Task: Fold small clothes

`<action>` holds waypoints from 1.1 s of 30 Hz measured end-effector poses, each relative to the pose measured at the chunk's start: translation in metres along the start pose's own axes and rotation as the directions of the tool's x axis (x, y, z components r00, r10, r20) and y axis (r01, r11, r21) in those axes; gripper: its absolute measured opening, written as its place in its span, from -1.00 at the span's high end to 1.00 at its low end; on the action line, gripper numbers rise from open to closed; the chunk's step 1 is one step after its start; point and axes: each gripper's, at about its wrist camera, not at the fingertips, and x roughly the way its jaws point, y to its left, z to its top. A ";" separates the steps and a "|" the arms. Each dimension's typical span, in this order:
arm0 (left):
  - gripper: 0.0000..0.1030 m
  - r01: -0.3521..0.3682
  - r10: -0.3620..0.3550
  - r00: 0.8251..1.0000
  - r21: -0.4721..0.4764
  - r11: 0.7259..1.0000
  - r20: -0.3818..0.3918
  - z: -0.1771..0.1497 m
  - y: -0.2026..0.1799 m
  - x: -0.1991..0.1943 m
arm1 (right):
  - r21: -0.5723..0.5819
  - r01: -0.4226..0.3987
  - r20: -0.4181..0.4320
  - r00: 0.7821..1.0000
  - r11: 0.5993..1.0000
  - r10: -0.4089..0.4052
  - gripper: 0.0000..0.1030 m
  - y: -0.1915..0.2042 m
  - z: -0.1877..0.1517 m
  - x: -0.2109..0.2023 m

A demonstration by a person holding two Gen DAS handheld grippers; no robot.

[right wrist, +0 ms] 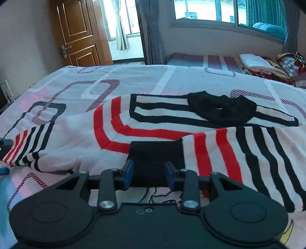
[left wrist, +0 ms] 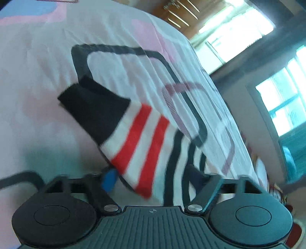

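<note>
A small white sweater with red and black stripes [right wrist: 156,122] lies spread on the bed, its black collar [right wrist: 221,109] at the far side. My right gripper [right wrist: 149,175] is open, its blue pads either side of the black cuff [right wrist: 155,153] of the near sleeve. In the blurred left wrist view my left gripper [left wrist: 153,178] holds the other sleeve [left wrist: 137,141], whose black cuff [left wrist: 93,107] hangs away above the sheet. Its left blue pad [left wrist: 109,181] shows; the right one is hidden by cloth.
The bed is covered by a pink and white sheet with rounded-square prints [right wrist: 57,99]. A wooden door [right wrist: 76,32] stands at the back left. Windows [right wrist: 210,9] and a second bed with folded bedding [right wrist: 258,63] lie behind.
</note>
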 end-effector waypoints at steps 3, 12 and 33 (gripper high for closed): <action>0.65 -0.011 0.011 1.000 -0.051 0.999 -0.010 0.009 0.008 0.011 | -0.003 0.016 0.007 1.000 1.000 -0.016 0.31 0.001 0.001 0.001; 0.77 0.078 -0.088 0.994 0.150 0.986 0.064 0.005 -0.043 -0.012 | -0.039 0.078 -0.038 0.996 0.996 -0.079 0.31 -0.005 -0.002 0.018; 0.76 0.529 -0.159 0.829 0.659 0.535 -0.536 -0.261 -0.310 0.006 | 0.239 0.164 0.011 0.985 0.957 -0.172 0.26 -0.138 -0.029 -0.072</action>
